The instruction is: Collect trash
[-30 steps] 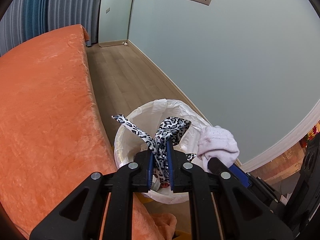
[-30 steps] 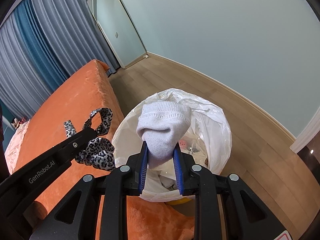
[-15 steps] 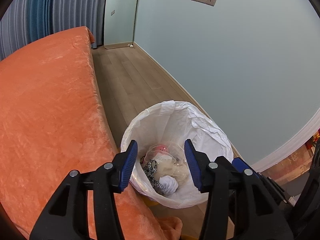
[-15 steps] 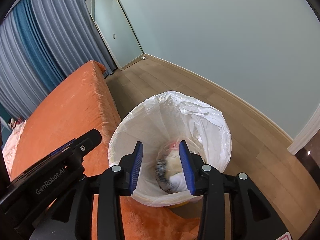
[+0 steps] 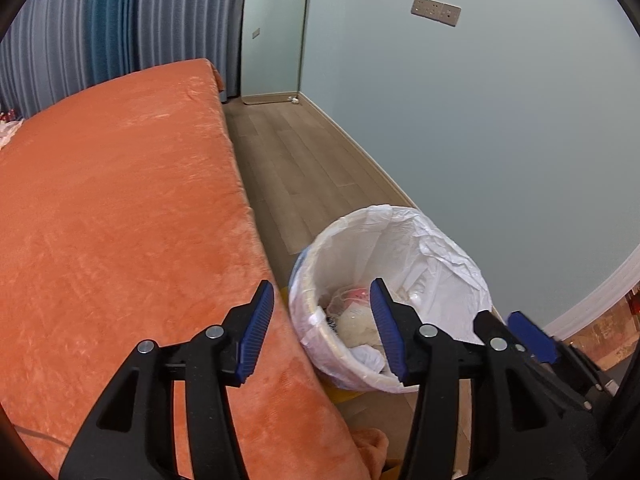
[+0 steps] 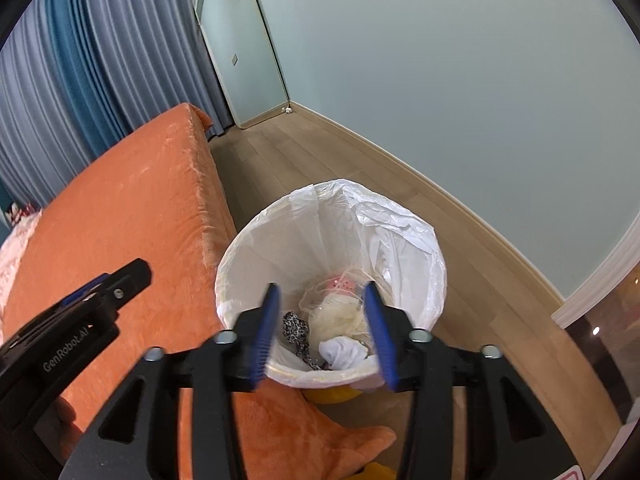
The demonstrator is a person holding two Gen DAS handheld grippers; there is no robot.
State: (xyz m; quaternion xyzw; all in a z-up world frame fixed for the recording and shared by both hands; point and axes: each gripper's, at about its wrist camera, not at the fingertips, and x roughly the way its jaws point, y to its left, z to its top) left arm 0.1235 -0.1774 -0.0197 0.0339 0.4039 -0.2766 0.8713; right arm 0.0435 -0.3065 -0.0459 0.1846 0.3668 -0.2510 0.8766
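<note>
A bin lined with a white plastic bag (image 5: 404, 240) (image 6: 332, 220) stands on the floor beside the orange bed. Inside lie a leopard-print strip (image 6: 297, 330), a white sock (image 6: 342, 353) and cream and pink rubbish (image 6: 338, 312). My right gripper (image 6: 322, 334) hangs above the bin's near rim, its jaws opening, nothing between them. My left gripper (image 5: 322, 330) is over the bed's edge just left of the bin, jaws opening and empty. The right gripper's fingertips (image 5: 528, 334) show at the left wrist view's lower right; the left gripper's fingertips (image 6: 120, 280) show at the right wrist view's left.
The orange bed (image 5: 112, 208) (image 6: 132, 208) fills the left side. A strip of wooden floor (image 5: 296, 160) runs between bed and pale wall. A tall mirror (image 6: 244, 52) leans at the far end by blue-grey curtains (image 6: 80, 64). Something yellow (image 6: 332, 394) lies under the bin.
Both grippers opened: the left let go of the leopard-print strip, the right of the white sock, and both dropped into the bin. The left gripper then shifted left, over the bed's edge.
</note>
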